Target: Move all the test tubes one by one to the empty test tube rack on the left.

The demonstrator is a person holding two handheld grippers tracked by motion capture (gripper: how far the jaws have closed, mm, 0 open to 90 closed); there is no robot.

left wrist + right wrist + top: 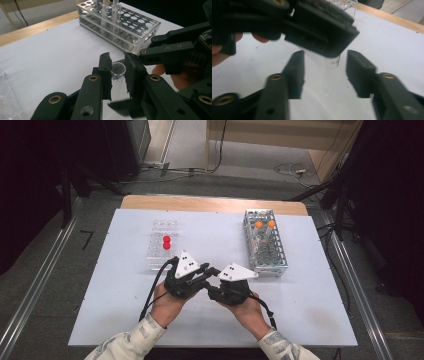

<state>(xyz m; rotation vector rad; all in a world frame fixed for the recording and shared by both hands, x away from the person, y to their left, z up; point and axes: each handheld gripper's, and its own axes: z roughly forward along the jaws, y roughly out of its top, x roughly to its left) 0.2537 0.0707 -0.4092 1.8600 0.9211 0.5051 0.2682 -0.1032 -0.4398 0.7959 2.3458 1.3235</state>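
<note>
Handover of a clear glass test tube point(118, 69) between 2 hand-held tongs above the near middle of the table. The left gripper point(118, 75) is clamped on the tube just below its open rim; the right gripper point(325, 72) stands with its jaws apart on either side of the tube's lower, printed part, pads not touching it. By the look of it the tube is light, stiff, smooth and brittle: it is likely to slip under a weak pinch and crack under a hard one, so the best hold is probably across the straight wall, well clear of the rim.

Beyond the hands, the matt pale-grey tabletop point(125, 310) offers flat, bare ground. Farther off to the left stands a clear plastic rack point(161, 245) carrying 2 red-capped tubes point(166, 241); to the right, a perforated metal rack point(265, 242) carrying 2 orange-capped tubes point(265, 224). Past the table's wooden far edge point(210, 204) lie grey flooring and loose cables.
</note>
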